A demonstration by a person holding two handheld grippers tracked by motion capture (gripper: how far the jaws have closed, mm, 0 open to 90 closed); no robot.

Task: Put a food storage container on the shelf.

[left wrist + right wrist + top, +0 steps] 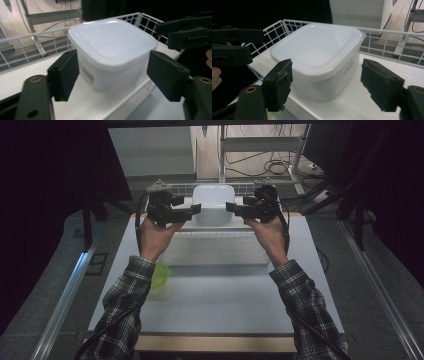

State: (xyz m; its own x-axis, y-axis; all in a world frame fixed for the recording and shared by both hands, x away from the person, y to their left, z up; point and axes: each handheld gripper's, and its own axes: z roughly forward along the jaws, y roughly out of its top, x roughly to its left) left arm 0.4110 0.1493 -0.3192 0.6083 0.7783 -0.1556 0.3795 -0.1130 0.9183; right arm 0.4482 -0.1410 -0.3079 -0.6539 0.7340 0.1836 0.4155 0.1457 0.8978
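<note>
you hold your left gripper (196, 209) at the left side of a white lidded plastic container (214, 200) and your right gripper (230, 208) at its right side, the two tips pointing inward at each other with the container between them. whether either tip touches the container cannot be told from above. the container sits on a white wire-railed rack (215, 247) at the far part of the white table (225, 305). your left hand (155, 236) and right hand (272, 239) grip the handles, plaid sleeves (122, 305) running back toward you. a yellow-green cup (161, 276) stands on the table just beside your left forearm, partly hidden by it.
</note>
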